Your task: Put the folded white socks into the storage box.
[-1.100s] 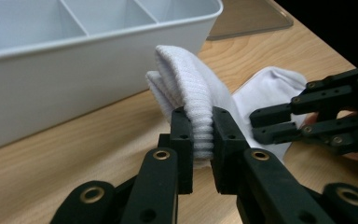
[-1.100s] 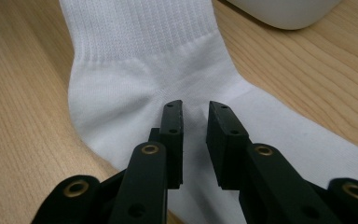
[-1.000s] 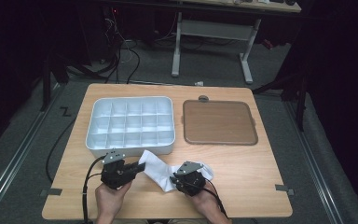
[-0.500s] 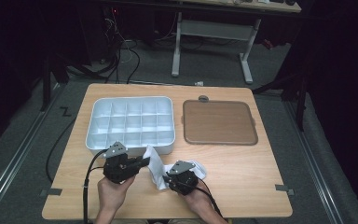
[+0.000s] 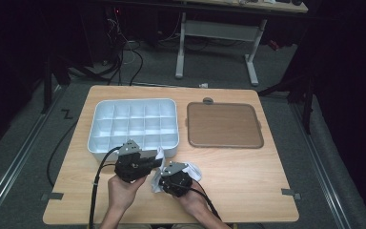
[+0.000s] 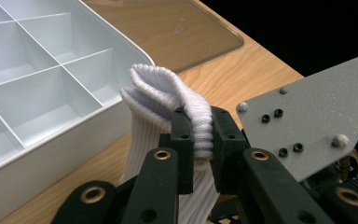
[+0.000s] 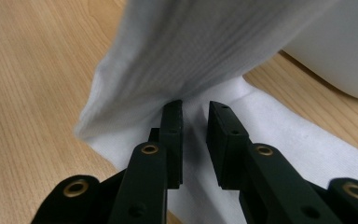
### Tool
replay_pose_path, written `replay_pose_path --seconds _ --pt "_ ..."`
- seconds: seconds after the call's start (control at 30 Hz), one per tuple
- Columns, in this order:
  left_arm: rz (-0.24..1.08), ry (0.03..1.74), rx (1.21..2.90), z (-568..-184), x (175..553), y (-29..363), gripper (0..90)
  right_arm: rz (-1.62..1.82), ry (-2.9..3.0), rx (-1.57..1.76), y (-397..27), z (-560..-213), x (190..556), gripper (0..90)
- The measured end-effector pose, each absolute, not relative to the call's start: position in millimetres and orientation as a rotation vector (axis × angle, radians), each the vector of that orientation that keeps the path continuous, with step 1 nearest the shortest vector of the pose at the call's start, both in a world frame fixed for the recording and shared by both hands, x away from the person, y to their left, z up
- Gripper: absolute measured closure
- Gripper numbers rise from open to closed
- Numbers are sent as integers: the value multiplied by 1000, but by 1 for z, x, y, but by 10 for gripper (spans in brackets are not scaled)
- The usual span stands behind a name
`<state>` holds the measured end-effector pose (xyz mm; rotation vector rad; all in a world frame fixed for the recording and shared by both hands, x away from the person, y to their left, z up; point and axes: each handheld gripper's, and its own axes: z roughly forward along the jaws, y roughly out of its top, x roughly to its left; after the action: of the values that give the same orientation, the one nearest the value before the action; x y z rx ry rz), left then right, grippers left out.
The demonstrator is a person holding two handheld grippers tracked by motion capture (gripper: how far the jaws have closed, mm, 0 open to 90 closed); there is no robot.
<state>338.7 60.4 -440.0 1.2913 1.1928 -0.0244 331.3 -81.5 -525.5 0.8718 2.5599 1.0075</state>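
Observation:
A white ribbed sock has its folded cuff pinched between the jaws of my left gripper, which is shut on it and holds it lifted beside the white compartment tray. From above, the left gripper sits at the tray's front edge, and the sock trails down to the table under the right hand. My right gripper lies low on the table with its jaws a little apart. Its tips sit at the crease where the sock rises off the wood. Flat cloth shows through the gap.
The white tray with several compartments stands at the left middle of the wooden table. A brown flat tray lies to its right. Cables trail from both grippers toward the table's front edge. Bare wood lies at the front right.
Both hands have shifted a little to the left. The left gripper has lifted the sock's cuff higher, toward the tray's front wall, and the right gripper has slid along the sock.

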Motion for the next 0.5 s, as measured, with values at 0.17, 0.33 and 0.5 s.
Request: replay_pose_path --seconds 0.17,0.33,0.5 --pt "-19 1194 1300 -440 339 62 816 1004 2557 868 -86 -519 330 720" --pt "-15 1201 1306 -440 339 64 816 1034 2452 878 -111 -497 326 713" --pt "-12 1203 1316 -441 339 63 816 970 2372 1019 -158 -493 337 713"
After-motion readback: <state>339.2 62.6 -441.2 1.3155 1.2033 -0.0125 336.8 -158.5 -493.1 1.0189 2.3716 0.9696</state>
